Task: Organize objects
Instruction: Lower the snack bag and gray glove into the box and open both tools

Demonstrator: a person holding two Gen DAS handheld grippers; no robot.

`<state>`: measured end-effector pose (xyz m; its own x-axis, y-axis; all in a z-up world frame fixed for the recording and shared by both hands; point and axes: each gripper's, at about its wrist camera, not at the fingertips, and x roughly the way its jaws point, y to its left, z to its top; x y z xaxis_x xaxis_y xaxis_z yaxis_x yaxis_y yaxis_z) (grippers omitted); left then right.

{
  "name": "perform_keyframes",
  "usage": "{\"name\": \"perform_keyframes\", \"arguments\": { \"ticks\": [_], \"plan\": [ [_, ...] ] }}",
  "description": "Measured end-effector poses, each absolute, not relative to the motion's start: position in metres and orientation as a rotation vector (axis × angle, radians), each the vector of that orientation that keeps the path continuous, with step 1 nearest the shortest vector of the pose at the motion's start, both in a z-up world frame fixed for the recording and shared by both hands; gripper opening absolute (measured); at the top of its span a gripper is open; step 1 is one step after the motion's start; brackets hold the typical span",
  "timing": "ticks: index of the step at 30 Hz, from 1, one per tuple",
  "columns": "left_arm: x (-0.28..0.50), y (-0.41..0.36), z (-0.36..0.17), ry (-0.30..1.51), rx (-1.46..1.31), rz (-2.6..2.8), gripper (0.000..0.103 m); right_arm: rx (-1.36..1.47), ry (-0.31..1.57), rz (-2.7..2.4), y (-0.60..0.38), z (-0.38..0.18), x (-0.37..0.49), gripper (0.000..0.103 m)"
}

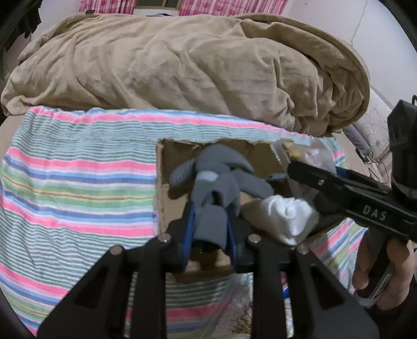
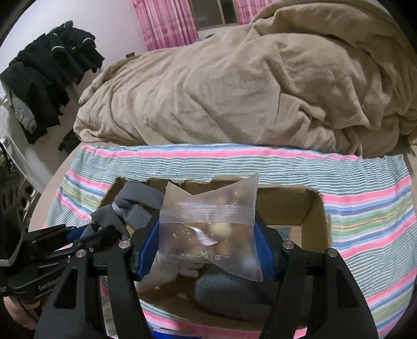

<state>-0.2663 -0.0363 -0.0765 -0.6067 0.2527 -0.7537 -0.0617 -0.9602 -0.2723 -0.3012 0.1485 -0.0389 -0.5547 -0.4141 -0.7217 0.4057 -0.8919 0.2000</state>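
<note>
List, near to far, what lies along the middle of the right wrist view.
Clear plastic zip bag held in the right gripper, brown cardboard box, striped towel, rumpled tan blanket, pink curtains.

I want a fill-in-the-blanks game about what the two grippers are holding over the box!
1. The left gripper is shut on a ____ sock.
2. The right gripper is shut on a clear plastic ____ of snacks.
3. Both hang over an open ____ box.
4. The box sits on a ____ towel.

Missing words: grey; bag; cardboard; striped
</note>
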Motion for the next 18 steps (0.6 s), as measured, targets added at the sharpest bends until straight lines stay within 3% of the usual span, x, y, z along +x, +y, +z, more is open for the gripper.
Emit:
{"name": "perform_keyframes", "arguments": {
  "ticks": [8,10,11,18],
  "plan": [
    [-0.262,-0.027,-0.068,-0.271,-1.295,2.635,0.045,1.153,-0.002,-2.442,0.146,-0.049,-0.304,0.074],
    [-0.259,-0.027,-0.064,-0.273,-1.283,2.641,0.061,1.143,-0.003,-2.449,0.148,-0.046,-0.302,0.074],
    [-0.255,-0.029,-0.061,-0.294,-1.266,2.648,0.064,1.135,-0.004,-2.450,0.149,-0.044,-0.300,0.075],
    [-0.235,-0.035,-0.041,-0.324,-1.223,2.686,0.069,1.064,-0.013,-2.479,0.155,-0.022,-0.283,0.076]
  ]
}}
